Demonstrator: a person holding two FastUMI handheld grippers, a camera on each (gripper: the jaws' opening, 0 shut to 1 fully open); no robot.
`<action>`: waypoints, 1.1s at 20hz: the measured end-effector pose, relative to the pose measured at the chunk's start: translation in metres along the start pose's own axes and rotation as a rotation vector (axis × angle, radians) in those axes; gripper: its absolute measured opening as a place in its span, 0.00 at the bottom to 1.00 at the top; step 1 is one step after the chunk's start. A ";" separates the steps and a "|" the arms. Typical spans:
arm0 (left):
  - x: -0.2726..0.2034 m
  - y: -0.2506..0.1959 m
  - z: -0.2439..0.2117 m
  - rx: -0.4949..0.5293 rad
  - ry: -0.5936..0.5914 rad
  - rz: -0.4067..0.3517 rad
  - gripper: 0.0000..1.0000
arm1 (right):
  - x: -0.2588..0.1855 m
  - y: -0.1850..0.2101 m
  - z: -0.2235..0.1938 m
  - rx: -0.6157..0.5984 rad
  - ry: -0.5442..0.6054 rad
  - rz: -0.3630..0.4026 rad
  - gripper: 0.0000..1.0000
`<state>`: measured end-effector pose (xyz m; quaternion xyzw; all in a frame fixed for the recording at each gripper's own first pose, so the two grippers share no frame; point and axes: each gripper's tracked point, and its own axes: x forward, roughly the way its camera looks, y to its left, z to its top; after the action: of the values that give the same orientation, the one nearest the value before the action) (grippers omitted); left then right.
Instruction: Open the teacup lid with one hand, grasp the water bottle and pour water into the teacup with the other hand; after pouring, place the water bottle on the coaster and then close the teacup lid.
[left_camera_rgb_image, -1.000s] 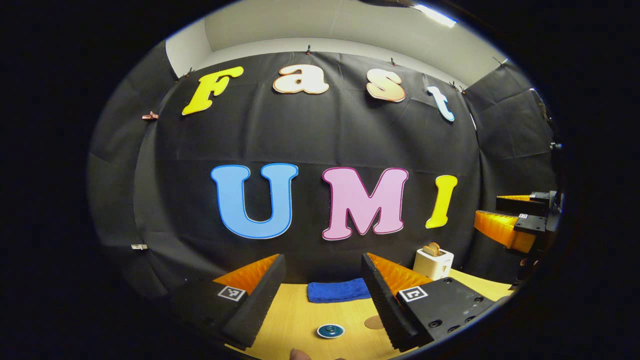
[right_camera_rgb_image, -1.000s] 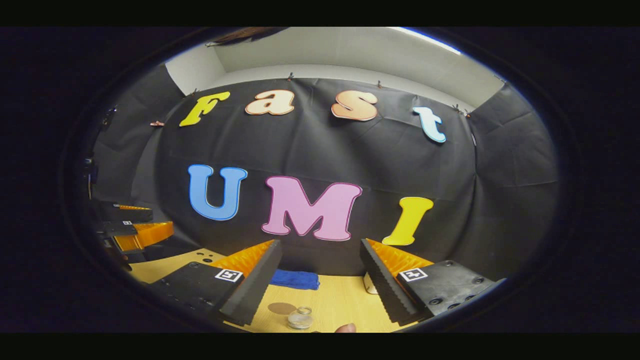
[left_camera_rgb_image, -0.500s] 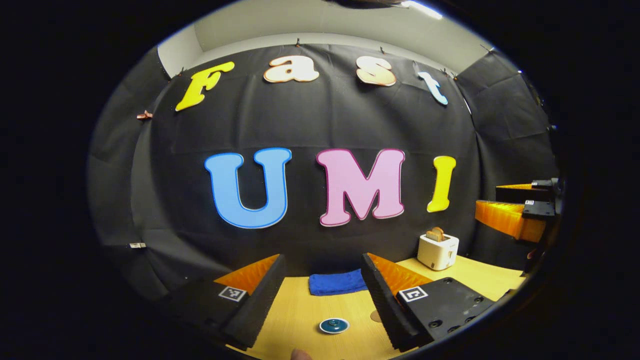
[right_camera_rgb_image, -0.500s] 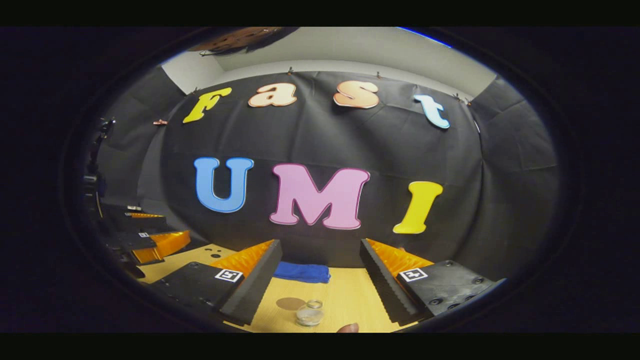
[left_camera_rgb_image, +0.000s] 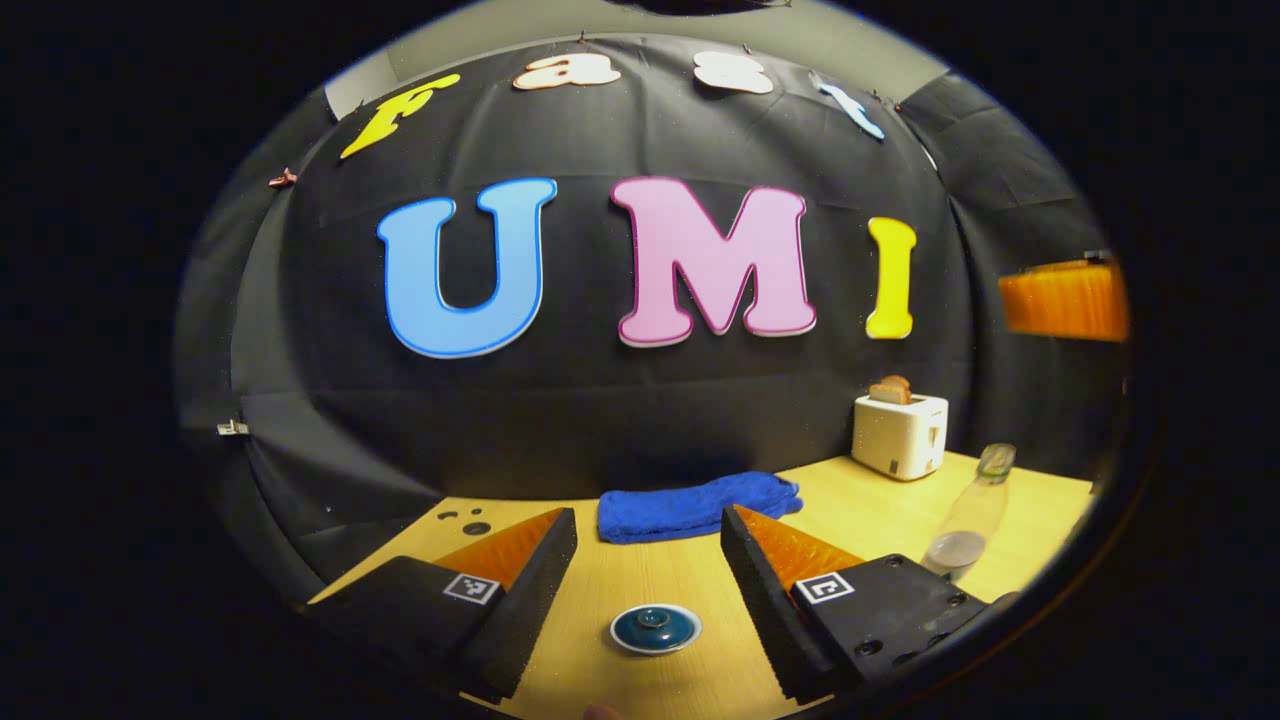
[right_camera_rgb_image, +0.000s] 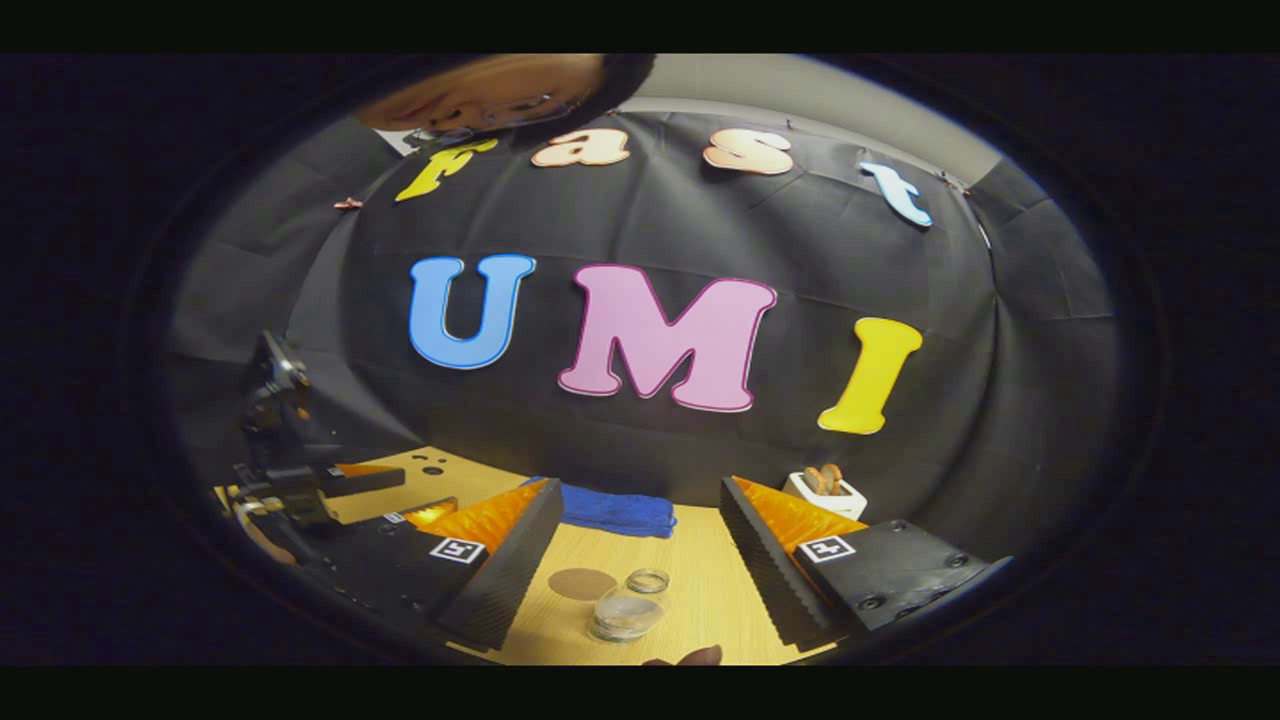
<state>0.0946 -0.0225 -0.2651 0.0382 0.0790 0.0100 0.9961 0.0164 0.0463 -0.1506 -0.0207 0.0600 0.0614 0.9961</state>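
Note:
The teacup (left_camera_rgb_image: 655, 630) sits on the wooden table (left_camera_rgb_image: 640, 570) with its dark blue lid on, seen from above, a short way ahead of my left gripper (left_camera_rgb_image: 645, 520). That gripper is open and holds nothing. The clear water bottle (right_camera_rgb_image: 628, 608) stands upright ahead of my right gripper (right_camera_rgb_image: 640, 495), which is also open and empty. A round brown coaster (right_camera_rgb_image: 583, 583) lies just left of the bottle. In the left gripper view the bottle (left_camera_rgb_image: 968, 518) stands at the right, with the right gripper (left_camera_rgb_image: 1065, 300) above it. The left gripper (right_camera_rgb_image: 300, 480) shows at the left of the right gripper view.
A folded blue cloth (left_camera_rgb_image: 695, 495) lies at the back of the table by the black wall. A white toaster (left_camera_rgb_image: 898, 435) with bread in it stands at the back right. A person's head leans in at the top of the right gripper view.
Both views have tipped down and show more of the table. The bottle has come into the left gripper view. Both grippers stay open and hold nothing.

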 end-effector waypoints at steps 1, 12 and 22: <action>0.006 -0.002 -0.016 -0.001 0.016 0.004 0.90 | 0.000 -0.001 -0.004 -0.011 0.002 -0.004 0.96; 0.047 -0.006 -0.124 0.006 0.205 0.012 0.64 | -0.012 0.003 -0.078 0.003 0.104 0.022 0.96; 0.045 -0.006 -0.114 0.024 0.146 0.002 0.32 | -0.018 -0.011 -0.153 0.070 0.172 -0.009 0.98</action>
<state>0.1215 -0.0188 -0.3846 0.0494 0.1513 0.0129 0.9872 -0.0180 0.0256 -0.2996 0.0085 0.1475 0.0526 0.9876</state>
